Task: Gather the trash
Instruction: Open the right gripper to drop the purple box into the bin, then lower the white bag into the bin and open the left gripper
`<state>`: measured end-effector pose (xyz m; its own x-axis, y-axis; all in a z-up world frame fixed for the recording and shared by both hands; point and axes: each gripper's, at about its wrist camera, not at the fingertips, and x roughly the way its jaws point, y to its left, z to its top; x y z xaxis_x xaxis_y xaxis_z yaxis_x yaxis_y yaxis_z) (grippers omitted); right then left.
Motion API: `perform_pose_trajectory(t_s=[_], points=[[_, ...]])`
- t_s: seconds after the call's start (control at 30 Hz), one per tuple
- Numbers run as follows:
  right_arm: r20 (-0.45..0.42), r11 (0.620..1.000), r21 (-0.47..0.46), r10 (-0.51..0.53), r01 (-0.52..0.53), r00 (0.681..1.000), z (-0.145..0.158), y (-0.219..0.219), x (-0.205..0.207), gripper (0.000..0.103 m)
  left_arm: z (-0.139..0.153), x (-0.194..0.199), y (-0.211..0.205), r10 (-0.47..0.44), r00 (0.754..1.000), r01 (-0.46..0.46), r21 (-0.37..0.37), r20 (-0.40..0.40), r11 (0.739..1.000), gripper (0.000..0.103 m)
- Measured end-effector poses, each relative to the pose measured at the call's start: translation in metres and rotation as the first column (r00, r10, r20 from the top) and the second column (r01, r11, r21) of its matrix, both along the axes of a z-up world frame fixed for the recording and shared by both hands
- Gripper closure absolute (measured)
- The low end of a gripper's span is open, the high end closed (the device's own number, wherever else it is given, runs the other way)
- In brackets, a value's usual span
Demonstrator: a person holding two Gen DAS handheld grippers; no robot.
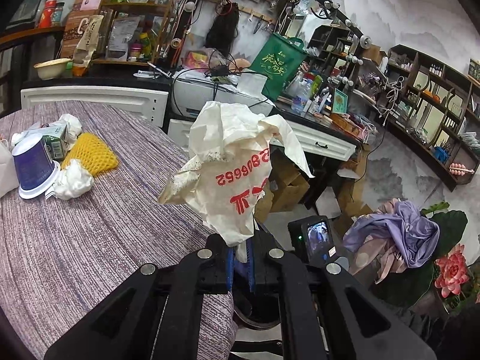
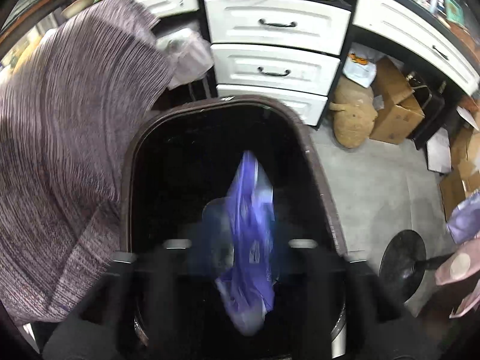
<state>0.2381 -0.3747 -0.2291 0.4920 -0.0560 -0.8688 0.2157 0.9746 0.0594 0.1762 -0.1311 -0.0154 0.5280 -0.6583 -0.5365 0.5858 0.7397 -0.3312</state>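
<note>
My right hand-held gripper (image 2: 240,258) stands wide, purple wrapper (image 2: 250,240) dropping into the bin (image 2: 315,156) below. Left hand-held gripper (image 1: 240,265) pinches a paper bag (image 1: 231,165); I'd bin it next.

Your left gripper (image 1: 240,258) holds a wrapper (image 1: 231,165) over table edge (image 1: 90,240); trash pile (image 1: 51,162) far left. Bin (image 2: 315,162) sits right of table, w/ drawers (image 2: 276,48) behind.

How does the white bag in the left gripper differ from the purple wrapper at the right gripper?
The white bag is crumpled paper with red print; the purple wrapper looks like thin film, blurred. The bag is pinched in the shut left gripper; the wrapper lies between the right gripper's spread fingers, apparently unpinched. The bag is by the table's edge; the wrapper is over the bin. Both are trash.
</note>
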Motion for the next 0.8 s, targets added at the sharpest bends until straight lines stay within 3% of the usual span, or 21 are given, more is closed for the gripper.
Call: perform_pose_trajectory(t_s=[0.07, 0.23, 0.4, 0.6, 0.8], points=[[0.033, 1.0, -0.008, -0.029, 0.03, 0.999, 0.007, -0.002, -0.004, 0.03, -0.002, 0.001, -0.002, -0.006, 1.0, 0.006, 0.003, -0.008, 1.0, 0.095], [0.082, 0.999, -0.013, -0.05, 0.051, 0.995, 0.028, -0.007, -0.006, 0.03, -0.007, 0.001, -0.01, -0.022, 1.0, 0.023, 0.016, -0.021, 1.0, 0.096], [0.185, 0.992, -0.061, -0.097, 0.11, 0.978, 0.064, -0.016, -0.015, 0.027, -0.012, 0.001, -0.02, -0.048, 0.998, 0.049, 0.025, -0.037, 0.998, 0.096], [0.342, 0.962, -0.09, -0.213, 0.257, 0.915, 0.12, -0.042, -0.038, 0.018, -0.028, 0.006, -0.041, -0.094, 0.99, 0.098, 0.028, -0.107, 0.995, 0.096], [0.45, 0.94, -0.059, -0.275, 0.336, 0.85, 0.161, -0.059, -0.06, 0.015, -0.05, 0.011, -0.078, -0.165, 0.969, 0.18, 0.067, -0.183, 0.981, 0.096]])
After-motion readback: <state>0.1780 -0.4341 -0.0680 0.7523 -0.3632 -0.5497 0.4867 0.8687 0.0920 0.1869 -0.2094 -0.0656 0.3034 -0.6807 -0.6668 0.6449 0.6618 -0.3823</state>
